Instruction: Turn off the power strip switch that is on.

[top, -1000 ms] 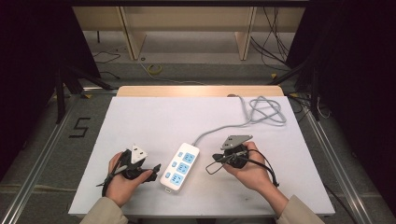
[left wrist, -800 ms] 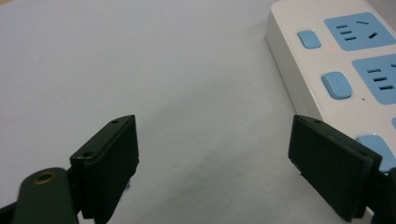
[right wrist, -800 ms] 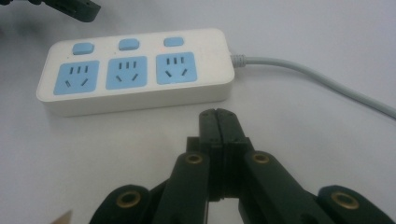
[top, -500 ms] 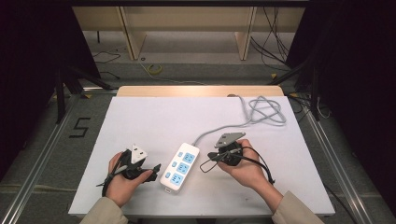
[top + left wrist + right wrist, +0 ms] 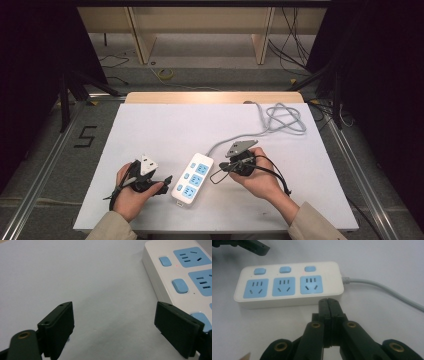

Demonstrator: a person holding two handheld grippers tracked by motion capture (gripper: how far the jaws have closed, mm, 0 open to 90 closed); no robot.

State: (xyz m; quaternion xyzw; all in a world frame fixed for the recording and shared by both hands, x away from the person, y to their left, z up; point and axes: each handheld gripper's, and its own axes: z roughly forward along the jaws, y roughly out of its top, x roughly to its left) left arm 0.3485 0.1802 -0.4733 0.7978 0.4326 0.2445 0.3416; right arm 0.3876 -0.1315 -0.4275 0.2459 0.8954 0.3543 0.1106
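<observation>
A white power strip [image 5: 192, 179] with three blue sockets and three blue switches lies flat near the table's front, between my two grippers. My left gripper [image 5: 164, 183] rests on the table just left of the strip, open and empty. In the left gripper view its jaws [image 5: 113, 327] stand wide apart, with the strip [image 5: 185, 272] beside the right jaw. My right gripper [image 5: 218, 175] sits just right of the strip. In the right gripper view its jaws [image 5: 328, 302] are pressed together on nothing, with the tips a little short of the strip's [image 5: 287, 287] long side.
The strip's grey cable [image 5: 285, 120] runs back and right into a loose coil near the far right corner of the white table [image 5: 175, 125]. In the right gripper view the cable [image 5: 382, 288] leaves the strip's right end. A wooden edge [image 5: 210, 97] borders the table's back.
My right gripper has edged slightly left, toward the power strip. The left gripper and the strip have stayed where they were.
</observation>
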